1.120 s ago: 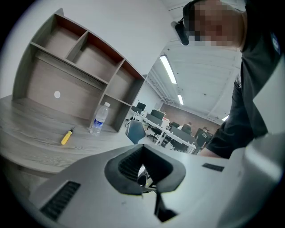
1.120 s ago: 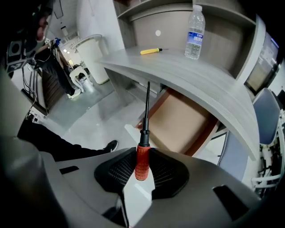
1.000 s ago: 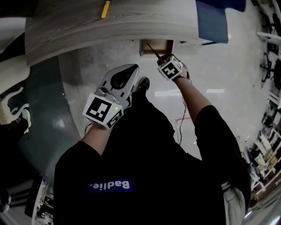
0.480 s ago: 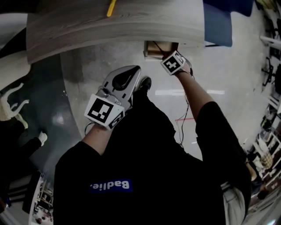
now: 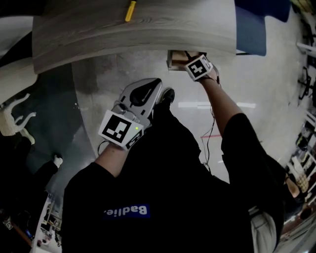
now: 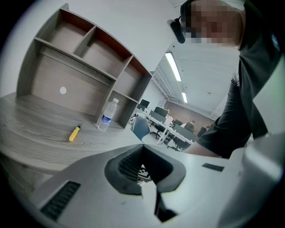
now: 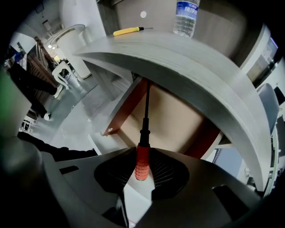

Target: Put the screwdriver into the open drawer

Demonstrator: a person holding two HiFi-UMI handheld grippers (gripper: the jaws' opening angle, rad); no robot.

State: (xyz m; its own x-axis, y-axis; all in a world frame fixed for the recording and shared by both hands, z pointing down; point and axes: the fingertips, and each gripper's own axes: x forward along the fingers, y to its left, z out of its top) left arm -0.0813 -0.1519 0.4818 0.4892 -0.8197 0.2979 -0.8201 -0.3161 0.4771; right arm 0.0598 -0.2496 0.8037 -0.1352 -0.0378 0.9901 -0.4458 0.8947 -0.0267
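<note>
A screwdriver with a red handle (image 7: 141, 162) and a thin black shaft is clamped in my right gripper (image 7: 142, 150). Its tip points down into the open wooden drawer (image 7: 171, 122). In the head view the right gripper (image 5: 195, 58) hangs right over that drawer (image 5: 174, 60), just below the desk edge. My left gripper (image 5: 157, 82) is held lower, above the person's lap, shut with nothing in it. In the left gripper view its fingertips (image 6: 143, 147) meet in front of the desk.
The grey wooden desk (image 5: 123, 29) overhangs the drawer. On it lie a yellow screwdriver (image 5: 130, 10) and, by the shelf unit, a water bottle (image 6: 107, 116). A blue chair (image 5: 249, 27) stands right of the desk. The person's shoe (image 5: 167, 94) rests on the glossy floor.
My right gripper has carried the red screwdriver toward the desk edge and down, so it now sits over the drawer. The left gripper has barely shifted.
</note>
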